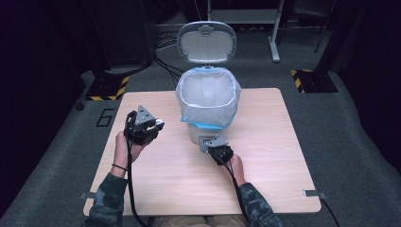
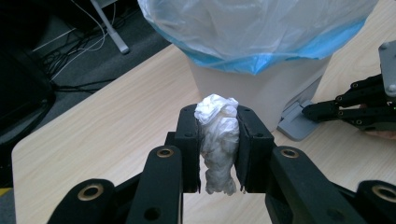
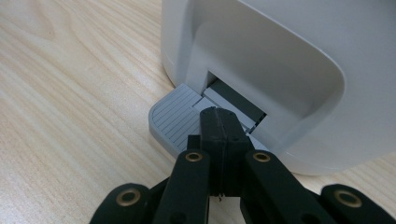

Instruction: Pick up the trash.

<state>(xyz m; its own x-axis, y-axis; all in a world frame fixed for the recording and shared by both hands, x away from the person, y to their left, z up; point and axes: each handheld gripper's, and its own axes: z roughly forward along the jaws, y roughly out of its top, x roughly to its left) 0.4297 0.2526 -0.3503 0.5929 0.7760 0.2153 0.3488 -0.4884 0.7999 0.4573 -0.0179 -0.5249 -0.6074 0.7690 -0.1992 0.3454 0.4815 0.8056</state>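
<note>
A white pedal bin (image 1: 206, 105) stands on the wooden table (image 1: 265, 156) with its lid (image 1: 206, 41) up and a clear bag with a blue hem (image 2: 261, 58) lining it. My left gripper (image 1: 152, 126) is left of the bin, a little above the table, shut on a crumpled white tissue (image 2: 217, 142). My right gripper (image 3: 219, 128) is shut with nothing between its jaws, and its tips rest on the grey foot pedal (image 3: 175, 119) at the bin's front. The right gripper (image 2: 359, 109) also appears at the right edge of the left gripper view.
The table's edges lie close on all sides, with grey carpet around. Beyond the far edge are cables (image 1: 165, 66), a metal stand leg (image 1: 274, 45) and yellow-black striped bases (image 1: 309, 80).
</note>
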